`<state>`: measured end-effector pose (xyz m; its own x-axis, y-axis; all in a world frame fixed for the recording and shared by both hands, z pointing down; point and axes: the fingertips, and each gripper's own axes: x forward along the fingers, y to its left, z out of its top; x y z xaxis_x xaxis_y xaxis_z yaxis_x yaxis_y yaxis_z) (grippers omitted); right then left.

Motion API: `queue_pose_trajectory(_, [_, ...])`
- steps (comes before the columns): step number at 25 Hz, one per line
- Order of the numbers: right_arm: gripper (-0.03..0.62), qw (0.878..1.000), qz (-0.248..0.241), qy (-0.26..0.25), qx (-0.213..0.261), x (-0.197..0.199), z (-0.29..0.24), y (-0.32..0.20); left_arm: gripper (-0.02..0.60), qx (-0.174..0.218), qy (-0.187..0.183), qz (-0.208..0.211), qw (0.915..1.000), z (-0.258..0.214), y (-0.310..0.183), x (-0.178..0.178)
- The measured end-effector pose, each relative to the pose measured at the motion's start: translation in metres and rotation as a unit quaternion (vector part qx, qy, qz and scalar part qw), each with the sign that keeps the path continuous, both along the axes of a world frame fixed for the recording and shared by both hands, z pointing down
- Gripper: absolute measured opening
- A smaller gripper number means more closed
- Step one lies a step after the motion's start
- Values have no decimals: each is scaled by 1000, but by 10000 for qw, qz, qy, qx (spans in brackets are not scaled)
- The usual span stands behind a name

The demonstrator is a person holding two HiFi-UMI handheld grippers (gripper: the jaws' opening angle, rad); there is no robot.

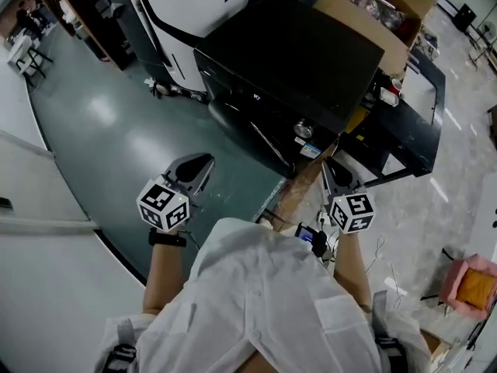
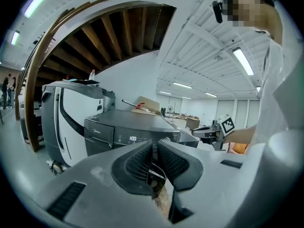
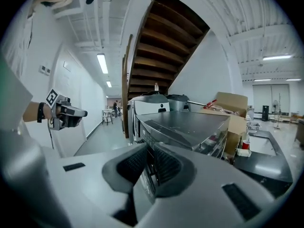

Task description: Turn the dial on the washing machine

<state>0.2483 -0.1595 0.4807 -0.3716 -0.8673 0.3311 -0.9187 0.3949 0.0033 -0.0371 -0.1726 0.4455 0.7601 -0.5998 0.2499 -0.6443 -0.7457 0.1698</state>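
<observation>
Right tool (image 1: 329,168) near washing machine (image 1: 287,61) edge

Below me the floor (image 1: 116,123) is dark green and shiny at my left side, and at my right side it becomes a pale grey part (image 1: 443,208). The black washing machine (image 1: 287,61) stands on it, with a white machine (image 1: 186,6) just behind. At the right stands a low black frame (image 1: 404,142). A pink thing with an orange top (image 1: 470,286) and thin white cables (image 1: 384,259) lie on the pale part.
</observation>
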Motion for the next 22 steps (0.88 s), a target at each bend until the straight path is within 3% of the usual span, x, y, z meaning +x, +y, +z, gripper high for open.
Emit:
queue_pose_trajectory(4, [74, 9997, -216, 30, -127, -6, 6, -22, 37, 45, -124, 180, 9998, -1, 3, 15])
queue_pose_trajectory(9, [134, 9978, -514, 257, -341, -20, 19, -41, 37, -32, -123, 100, 9999, 3, -2, 15])
queue_pose_trajectory(22, [199, 9830, -915, 1454, -651, -40, 49, -104, 37, -250, -115, -111, 9996, 14, -27, 2])
